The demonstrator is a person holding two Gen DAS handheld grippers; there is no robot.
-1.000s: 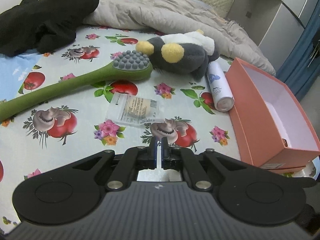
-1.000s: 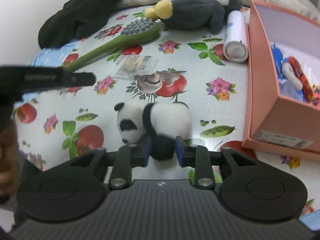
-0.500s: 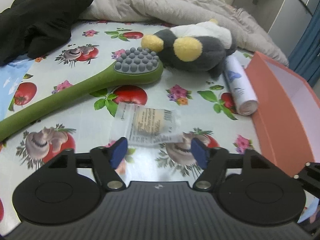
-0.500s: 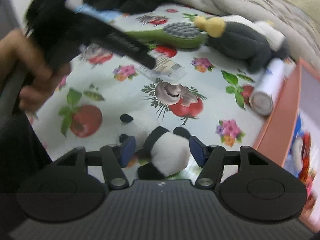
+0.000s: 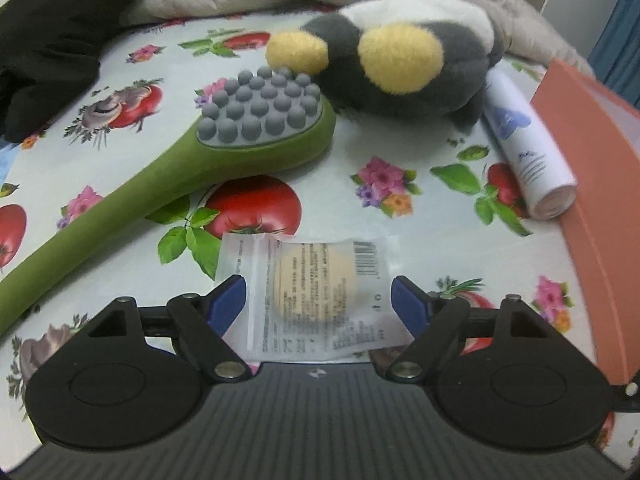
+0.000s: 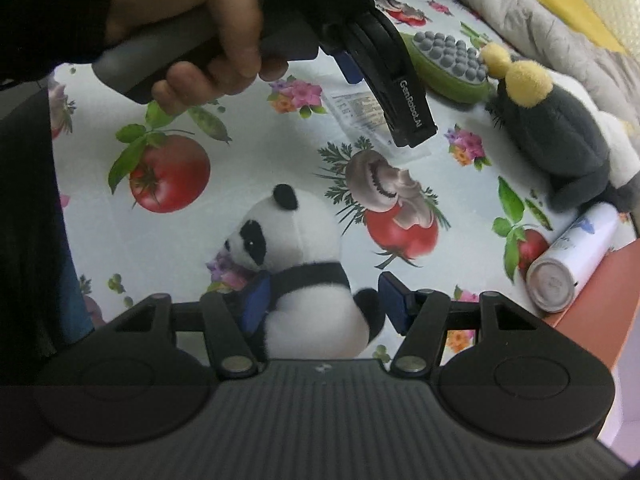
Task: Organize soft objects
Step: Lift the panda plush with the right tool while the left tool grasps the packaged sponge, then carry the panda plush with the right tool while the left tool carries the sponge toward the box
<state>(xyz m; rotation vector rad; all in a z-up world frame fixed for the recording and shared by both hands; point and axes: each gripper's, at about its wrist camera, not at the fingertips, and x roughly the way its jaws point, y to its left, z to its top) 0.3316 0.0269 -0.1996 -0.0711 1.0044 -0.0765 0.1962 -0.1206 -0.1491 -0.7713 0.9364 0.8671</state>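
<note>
With both claws spread wide, you grip nothing: the left gripper [image 5: 318,298] straddles the sponge packet [image 5: 316,292] at lower centre, the right gripper [image 6: 322,300] brackets the panda [image 6: 300,264]. The penguin plush [image 5: 400,60], upper right, also lies outside the box [image 5: 592,184]; sorting looks largely unfinished.

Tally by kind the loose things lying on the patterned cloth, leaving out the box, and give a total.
Plush toys: 2, panda and grey-and-yellow plush
Massage brushes: 1, green
Sealed packets: 1
Spray cans: 1
Total: 5
</note>
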